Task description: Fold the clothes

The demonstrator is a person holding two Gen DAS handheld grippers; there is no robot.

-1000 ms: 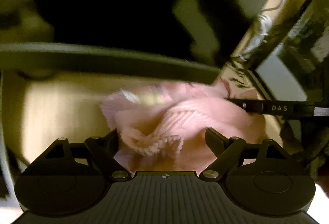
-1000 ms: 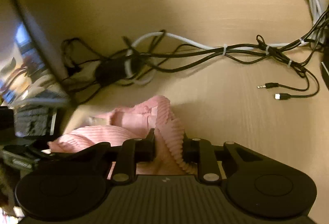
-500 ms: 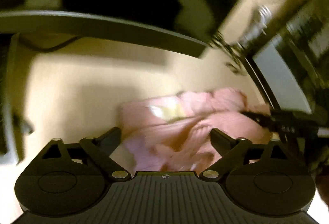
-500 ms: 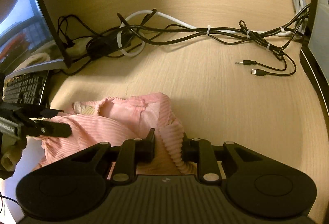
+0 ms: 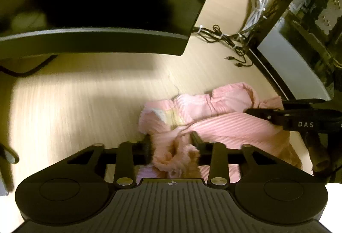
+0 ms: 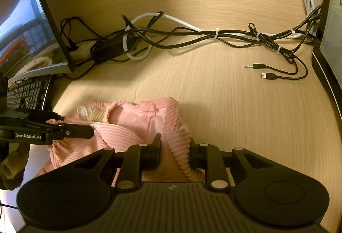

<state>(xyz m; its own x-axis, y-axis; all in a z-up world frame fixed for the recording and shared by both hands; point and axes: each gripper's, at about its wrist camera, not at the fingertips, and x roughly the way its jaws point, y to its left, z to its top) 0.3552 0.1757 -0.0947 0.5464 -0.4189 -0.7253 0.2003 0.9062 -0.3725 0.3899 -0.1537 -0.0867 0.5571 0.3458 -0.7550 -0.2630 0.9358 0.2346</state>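
Note:
A pink ribbed garment (image 5: pixel 224 124) lies crumpled on the wooden desk (image 5: pixel 74 104). In the left wrist view my left gripper (image 5: pixel 172 147) has a bunch of its fabric between the fingers; the jaws are closing and the pads press on it. The right wrist view shows my right gripper (image 6: pixel 175 147) shut on a thick ribbed edge of the same garment (image 6: pixel 128 126). Each gripper appears in the other's view: the right one (image 5: pixel 256 112) at the garment's right side, the left one (image 6: pixel 89 131) at its left side.
A dark monitor (image 5: pixel 96 40) stands over the desk behind the garment, and a second screen (image 5: pixel 288 62) sits to the right. Tangled black and white cables (image 6: pixel 213 34) run across the back, with loose plugs (image 6: pixel 256 66). A keyboard (image 6: pixel 23 92) lies at the left.
My left gripper's jaws, wide open before, have come together on a bunch of the pink fabric. The right gripper has kept its grip on the ribbed edge.

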